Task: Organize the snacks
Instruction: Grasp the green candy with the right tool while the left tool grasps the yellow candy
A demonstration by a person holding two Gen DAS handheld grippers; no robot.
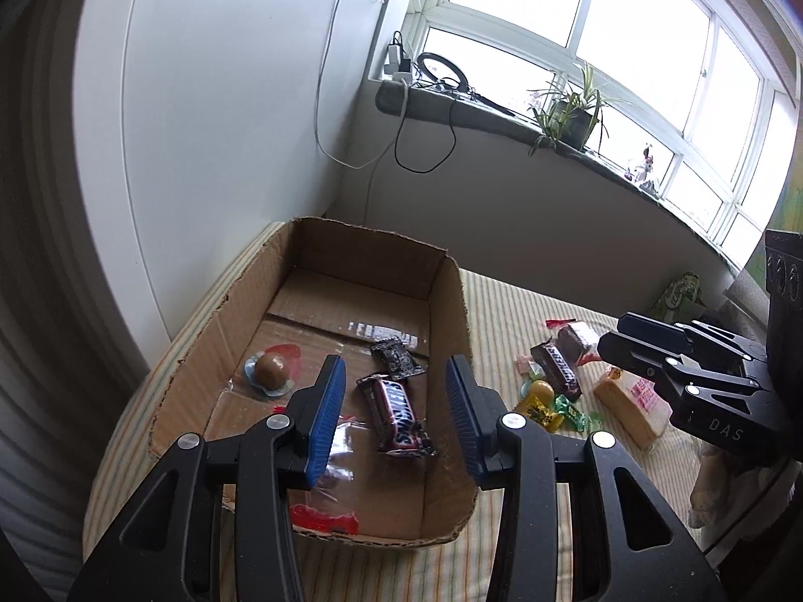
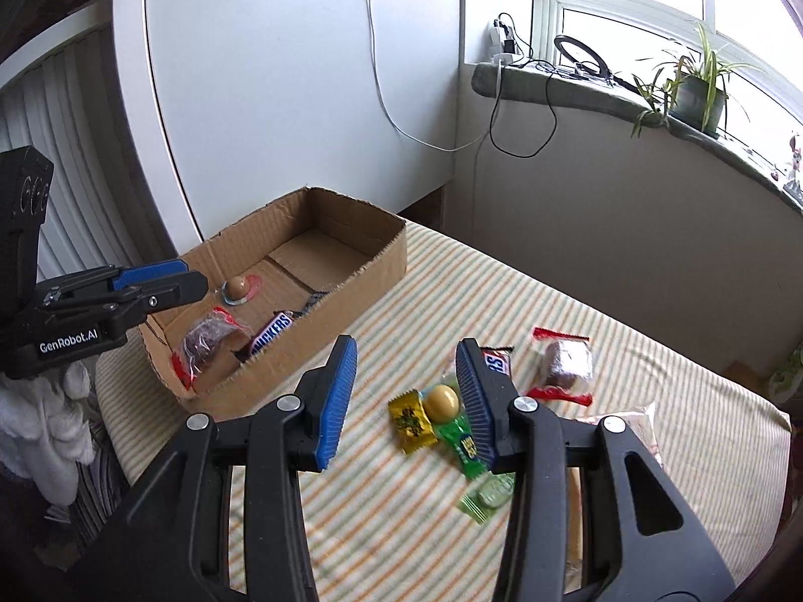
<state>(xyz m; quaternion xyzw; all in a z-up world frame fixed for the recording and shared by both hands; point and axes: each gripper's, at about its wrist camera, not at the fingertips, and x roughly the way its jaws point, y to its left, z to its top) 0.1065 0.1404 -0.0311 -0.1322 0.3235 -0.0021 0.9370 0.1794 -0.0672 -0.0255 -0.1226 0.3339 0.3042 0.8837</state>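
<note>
Snacks lie split between the cardboard box and the striped bedcover beside it. Four sit in the box: a wrapped cake, a Snickers, a small dark packet and a round sweet. About seven wait outside: a pale loaf, a second cake, another Snickers and small candies, perhaps more behind the finger. Left gripper hangs open above the box, right gripper open and empty over the candies.
</note>
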